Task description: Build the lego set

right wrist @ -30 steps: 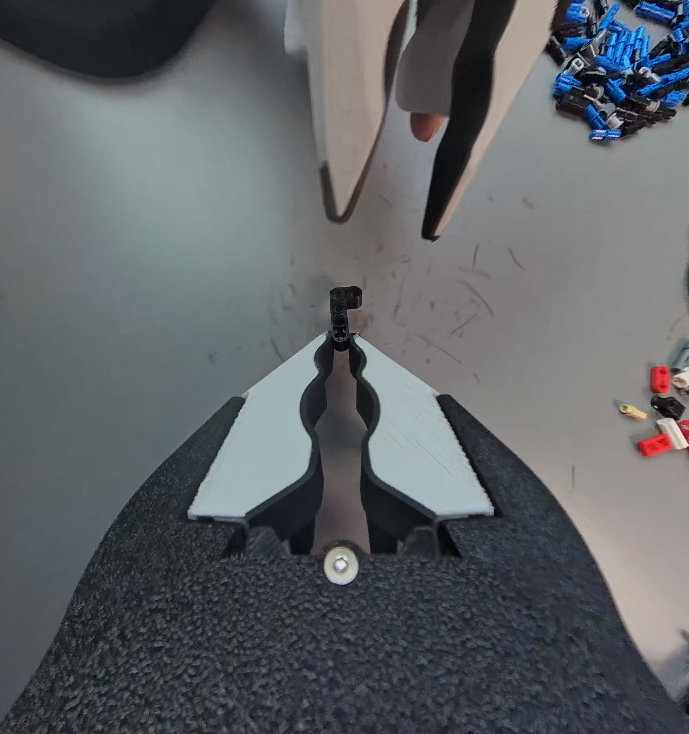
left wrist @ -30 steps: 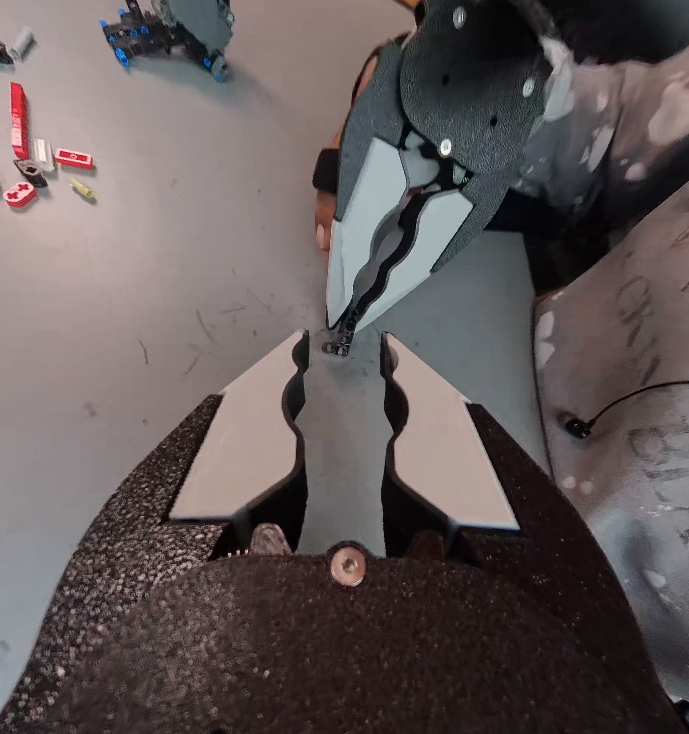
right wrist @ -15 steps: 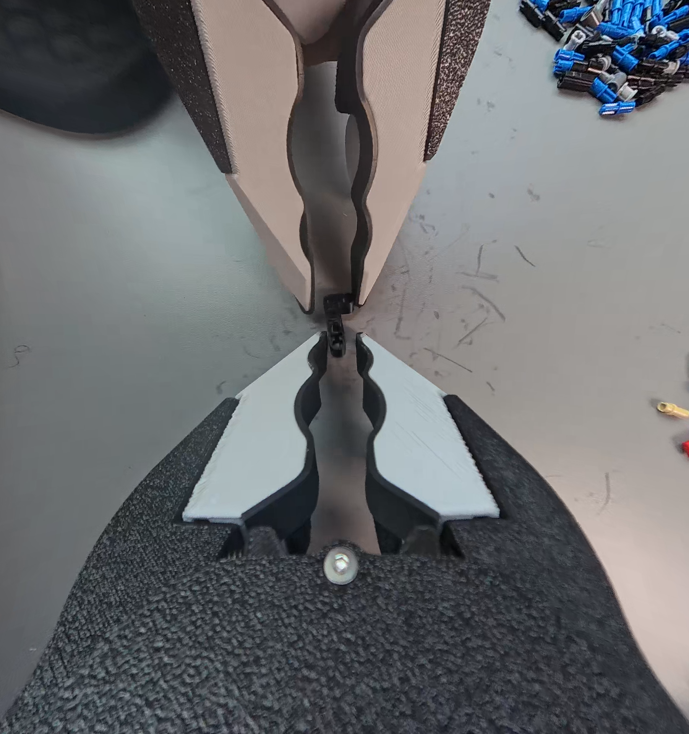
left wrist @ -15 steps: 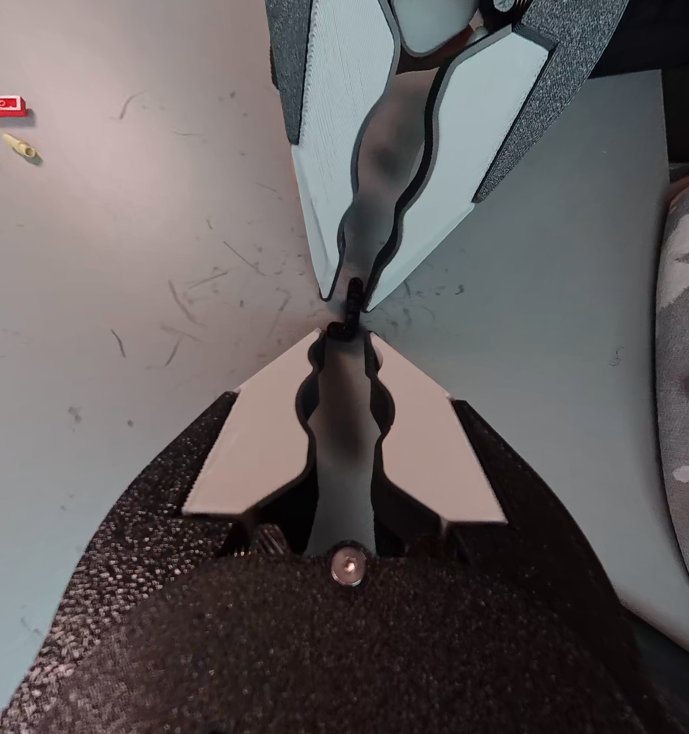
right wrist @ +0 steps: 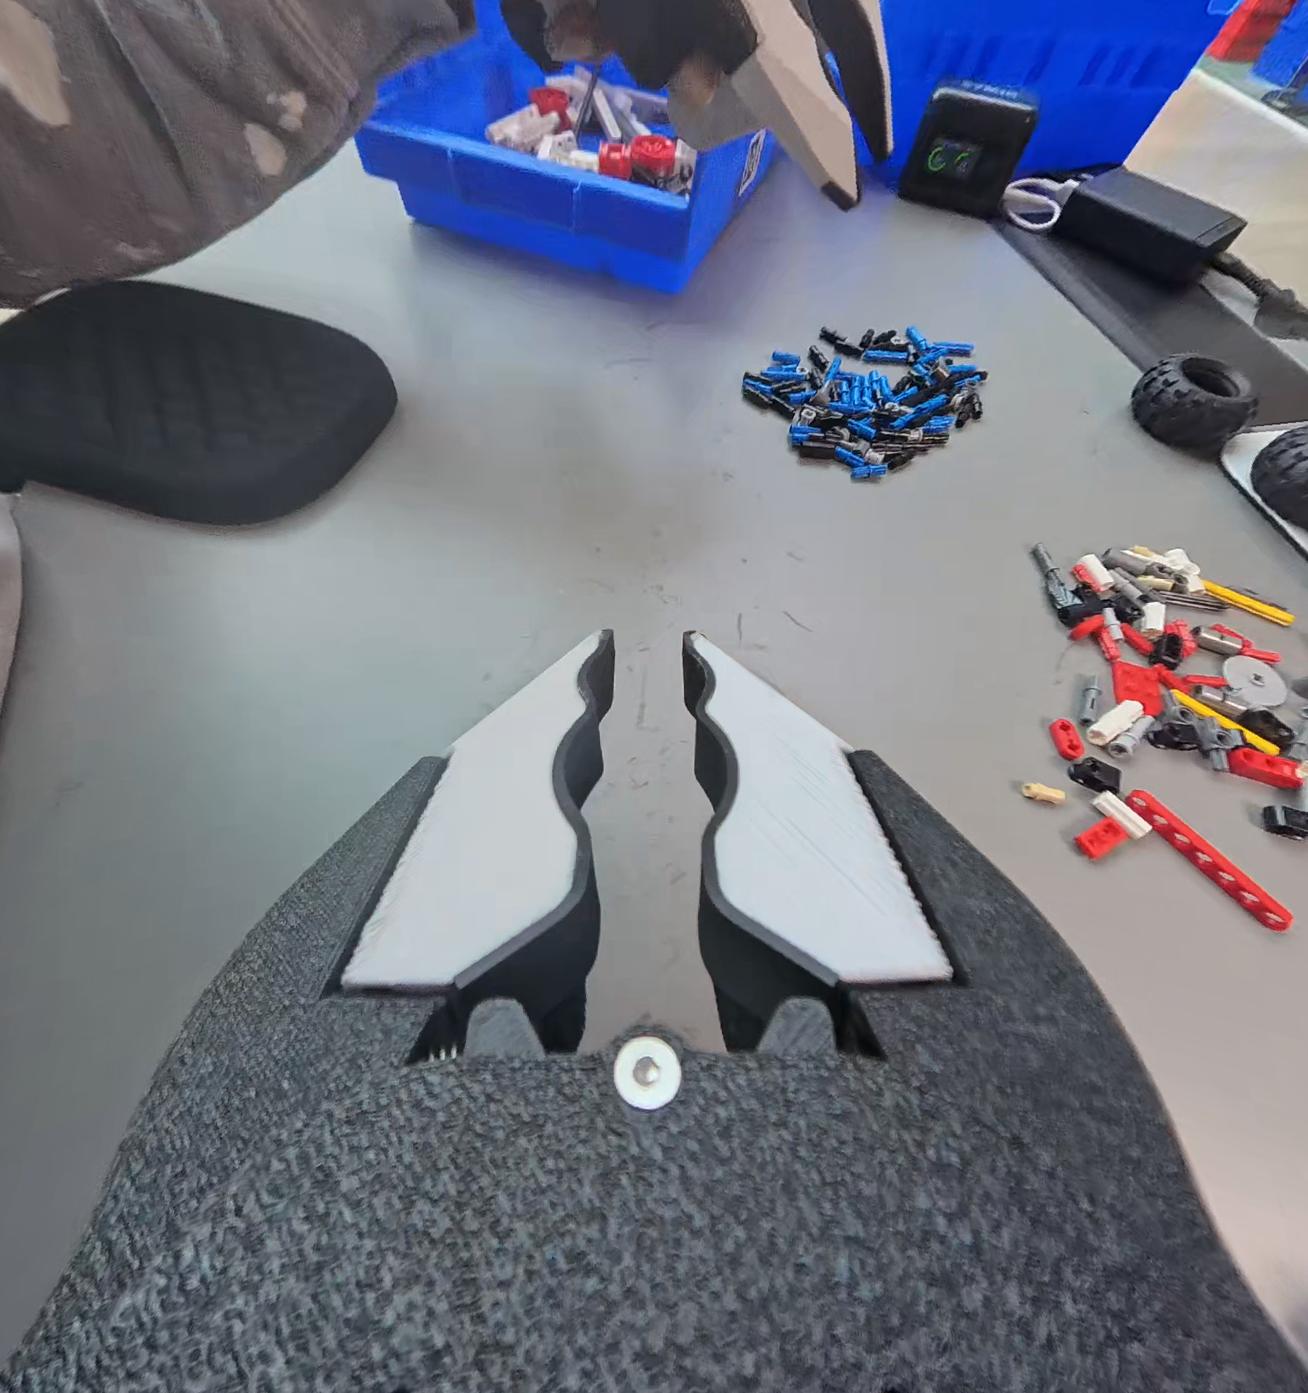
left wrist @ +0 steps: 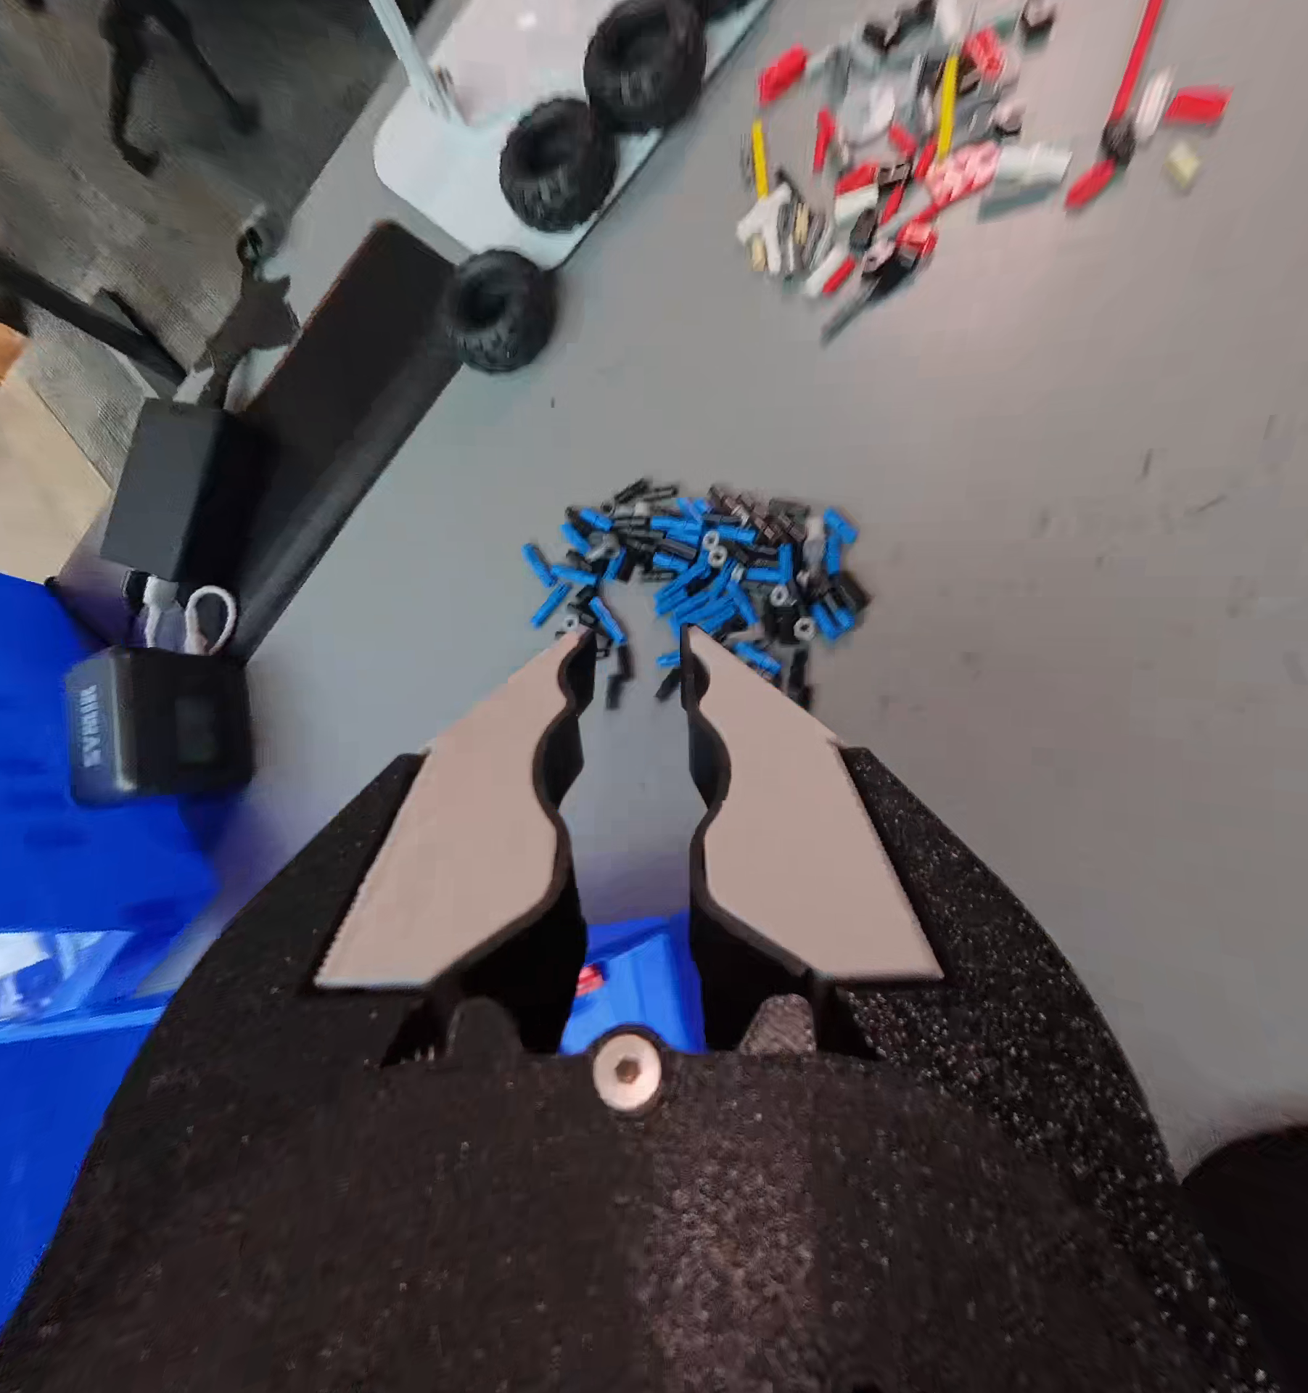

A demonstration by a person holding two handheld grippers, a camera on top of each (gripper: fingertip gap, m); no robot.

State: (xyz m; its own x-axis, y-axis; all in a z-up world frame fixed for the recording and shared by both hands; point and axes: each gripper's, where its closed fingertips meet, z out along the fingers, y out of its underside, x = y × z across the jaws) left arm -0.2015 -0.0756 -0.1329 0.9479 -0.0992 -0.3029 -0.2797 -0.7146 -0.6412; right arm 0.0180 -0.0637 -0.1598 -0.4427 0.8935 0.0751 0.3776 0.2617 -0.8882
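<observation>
Both grippers parted, left gripper (left wrist: pixel 633 641) over pin pile (left wrist: pixel 699 573); right gripper (right wrist: pixel 647 637) empty

White lettering runs along the side of the small black box-shaped device (left wrist: pixel 157 727) at the table's left edge; its dark screen (right wrist: pixel 953 158) shows green symbols, too blurred to make out.

A workshop or lab bench: scratched grey tabletop (right wrist: pixel 485 603), blue plastic parts bin (right wrist: pixel 560 203), black power adapter (right wrist: pixel 1148 222) by the edge
</observation>
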